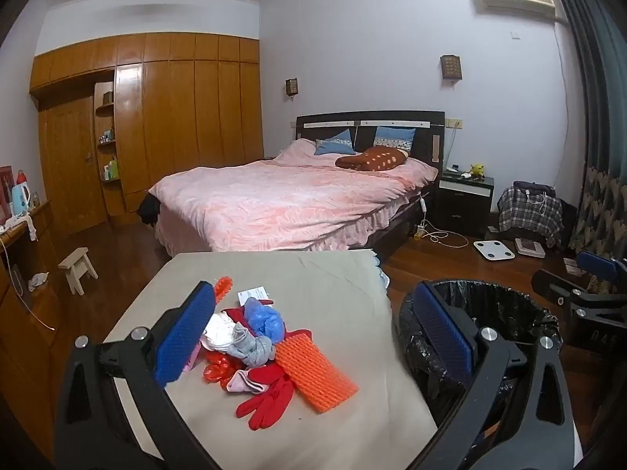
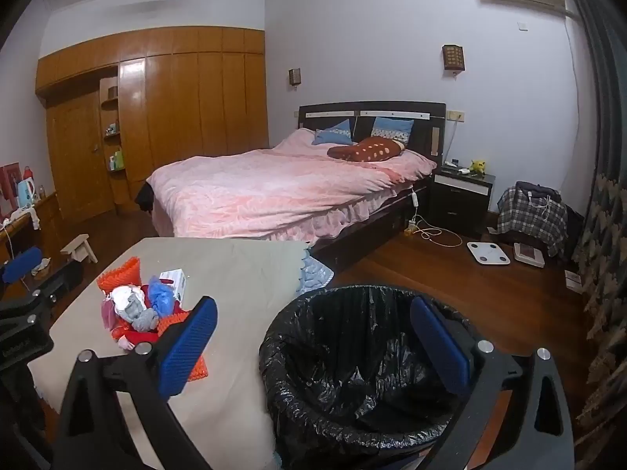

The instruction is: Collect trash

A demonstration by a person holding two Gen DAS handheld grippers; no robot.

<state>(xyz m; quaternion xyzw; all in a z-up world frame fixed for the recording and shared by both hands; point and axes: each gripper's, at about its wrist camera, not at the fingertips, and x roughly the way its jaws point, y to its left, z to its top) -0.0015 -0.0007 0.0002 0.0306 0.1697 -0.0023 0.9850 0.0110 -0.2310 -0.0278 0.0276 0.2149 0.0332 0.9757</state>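
Left gripper: tilted a little downward over the near edge of the table, jaws spread wide and holding nothing; its left pad sits against the edge of the pile, its right pad hangs over the bin's rim.
Right gripper: also angled slightly down, jaws wide apart and empty; the bin's mouth lies between them, the left pad over the table's corner.
Table: covered in a beige cloth, standing at the foot of the bed.
Pile: the trash lies in a loose heap on the table, left of centre and well short of the bin.
In the pile: an orange mesh sleeve, a red glove, a grey sock, a crumpled blue bag, a white card, bits of pink and white cloth.
Bin: round, lined with a black bag, on the floor just beside the table's right edge.
Bin contents: only the crinkled liner shows; the bottom is too dark to tell more.
Floor: dark wood, with a white scale near the nightstand.
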